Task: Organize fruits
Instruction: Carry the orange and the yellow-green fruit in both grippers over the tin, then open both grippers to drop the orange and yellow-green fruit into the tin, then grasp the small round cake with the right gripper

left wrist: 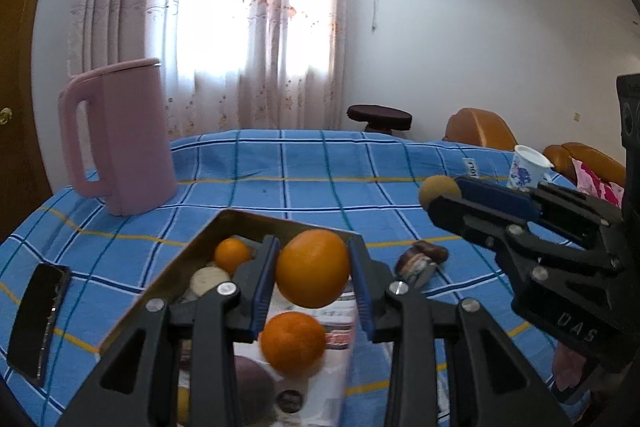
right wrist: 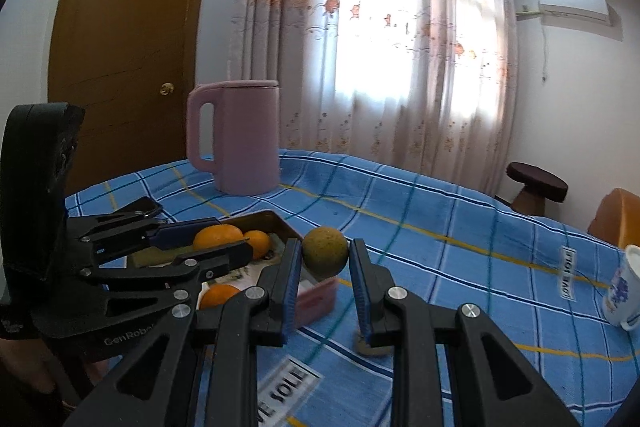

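My left gripper [left wrist: 313,269] is shut on a large orange [left wrist: 313,274] and holds it above a shallow metal tin [left wrist: 256,223] on the blue checked cloth. The tin holds a second orange [left wrist: 293,343], a small orange [left wrist: 232,255], a pale round fruit [left wrist: 210,281] and a dark fruit [left wrist: 252,383]. My right gripper [right wrist: 325,257] is shut on a brownish-green round fruit [right wrist: 325,257], just right of the tin [right wrist: 276,221]. It shows in the left wrist view [left wrist: 440,189] as well. The left gripper with its orange [right wrist: 218,237] shows in the right wrist view.
A pink kettle [left wrist: 120,135] stands at the back left. A black phone [left wrist: 38,319] lies left of the tin. Brown nuts [left wrist: 420,261] lie right of it. A paper cup [left wrist: 528,169] stands at the far right. A pink box [right wrist: 318,297] lies by the tin.
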Demonstrator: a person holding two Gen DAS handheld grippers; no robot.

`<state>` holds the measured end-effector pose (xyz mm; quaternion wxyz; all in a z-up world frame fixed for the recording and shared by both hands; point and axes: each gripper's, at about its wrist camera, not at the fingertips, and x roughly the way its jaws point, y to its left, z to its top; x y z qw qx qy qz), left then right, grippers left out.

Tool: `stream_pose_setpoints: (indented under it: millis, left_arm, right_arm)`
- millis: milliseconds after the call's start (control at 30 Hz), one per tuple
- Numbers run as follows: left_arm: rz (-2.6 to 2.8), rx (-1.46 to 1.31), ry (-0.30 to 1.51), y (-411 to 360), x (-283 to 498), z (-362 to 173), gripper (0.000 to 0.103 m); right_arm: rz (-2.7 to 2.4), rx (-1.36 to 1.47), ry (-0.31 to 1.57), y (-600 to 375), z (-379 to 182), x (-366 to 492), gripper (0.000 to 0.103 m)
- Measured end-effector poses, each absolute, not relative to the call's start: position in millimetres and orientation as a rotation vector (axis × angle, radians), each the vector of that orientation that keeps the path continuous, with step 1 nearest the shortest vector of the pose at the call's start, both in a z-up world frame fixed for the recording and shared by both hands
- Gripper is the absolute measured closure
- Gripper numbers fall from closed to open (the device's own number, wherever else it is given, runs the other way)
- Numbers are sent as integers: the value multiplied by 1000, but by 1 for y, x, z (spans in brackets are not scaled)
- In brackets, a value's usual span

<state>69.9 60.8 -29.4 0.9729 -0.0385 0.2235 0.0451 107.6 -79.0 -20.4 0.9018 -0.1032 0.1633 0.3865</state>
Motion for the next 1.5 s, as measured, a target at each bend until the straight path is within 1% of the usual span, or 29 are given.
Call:
stream_pose_setpoints:
  millis: [467,767,1100,1200,1233,1267,1300,1333,1367,1500]
  left_arm:
    - [188,-128,471,114,55,-34,66]
    - [239,-167,504,146,48,-45,66]
    - [246,-171,549,152,50,-54,66]
    - [245,-178,535,152,46,-52,59]
    - [245,-179,527,151,45,-51,53]
    - [243,-180,515,150,43,-50,43]
    - [238,-180,502,148,40,-48,37]
    - [233,-175,489,144,38,-46,27]
    - [229,-170,477,142,36,-44,24]
    - [180,-170,456,127,37,-39,22]
  right_arm:
    - [902,-238,382,-21,-26,103,77]
    - [953,-265,469,17,-46,103,77]
    - [1000,-275,613,35,-68,115,77]
    - [977,-280,594,30,-66,112,75]
    - [976,-274,588,25,-64,111,75]
    - [976,-271,574,17,-60,110,75]
    - [967,-272,557,10,-57,109,75]
    - [944,-282,535,0,-53,108,73]
    - [904,-296,508,-15,-49,109,71]
    - [771,-350,479,-55,-48,123,69]
